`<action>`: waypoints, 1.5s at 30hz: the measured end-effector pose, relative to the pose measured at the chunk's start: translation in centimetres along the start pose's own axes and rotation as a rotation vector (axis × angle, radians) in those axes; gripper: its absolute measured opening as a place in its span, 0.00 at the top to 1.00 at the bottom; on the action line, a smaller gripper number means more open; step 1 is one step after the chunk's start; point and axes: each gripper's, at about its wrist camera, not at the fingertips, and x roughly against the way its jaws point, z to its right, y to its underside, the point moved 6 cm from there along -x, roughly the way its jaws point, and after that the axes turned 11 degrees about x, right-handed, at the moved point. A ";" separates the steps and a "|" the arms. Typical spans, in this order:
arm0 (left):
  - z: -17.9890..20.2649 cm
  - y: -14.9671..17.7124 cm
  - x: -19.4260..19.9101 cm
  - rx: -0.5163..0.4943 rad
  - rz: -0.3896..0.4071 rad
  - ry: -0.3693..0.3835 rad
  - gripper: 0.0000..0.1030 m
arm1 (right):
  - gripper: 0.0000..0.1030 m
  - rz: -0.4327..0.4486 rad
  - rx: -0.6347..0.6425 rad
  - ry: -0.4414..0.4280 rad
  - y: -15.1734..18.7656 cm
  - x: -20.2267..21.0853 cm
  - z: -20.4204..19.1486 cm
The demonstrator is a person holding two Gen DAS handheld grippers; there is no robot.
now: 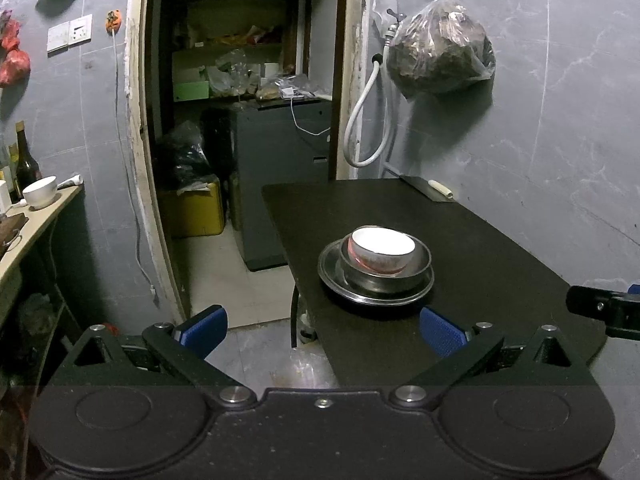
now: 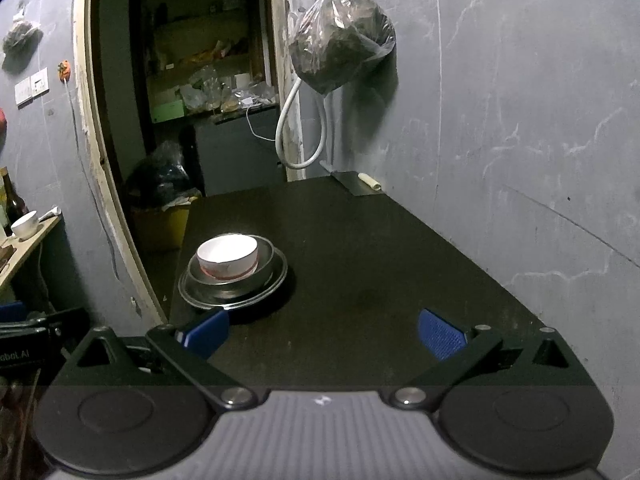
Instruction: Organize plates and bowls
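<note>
- The dark, matte tabletop (image 1: 460, 240) runs back to a grey marbled wall; both views show it, the right wrist view showing more of its bare right side.
- A clear plastic bag (image 1: 440, 52) of dark lumpy stuff hangs on that wall beside a looped white hose (image 1: 362, 120).
- Only the left wrist view takes in the side shelf (image 1: 36, 216) fully — a white cup (image 1: 40, 192) and dark bottles stand there.
- The left gripper (image 1: 322, 330) is spread wide, its ribbed blue fingers (image 1: 442, 336) holding nothing, short of the stack.
- The right gripper (image 2: 322, 332) is equally wide and empty; its left finger lies just in front of the plate's rim.
- The round steel plate (image 1: 332, 276) sits near the tabletop's left edge, with a steel bowl (image 1: 416, 268) on it.
- Nested inside is a glossy white bowl (image 1: 382, 246) with a reddish band — smallest, topmost.
</note>
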 end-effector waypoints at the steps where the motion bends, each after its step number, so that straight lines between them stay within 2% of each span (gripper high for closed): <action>1: 0.0 0.1 0.0 0.000 -0.001 0.000 0.01 | 0.00 -0.001 0.000 -0.002 0.1 0.0 -0.1; 22: -0.4 0.7 -1.5 -0.003 -0.031 -0.018 0.01 | 0.00 -0.066 -0.015 -0.022 1.6 -2.0 0.3; 45: -0.4 1.1 -2.2 -0.003 -0.041 -0.022 0.01 | 0.00 -0.084 -0.022 -0.018 1.8 -2.6 0.5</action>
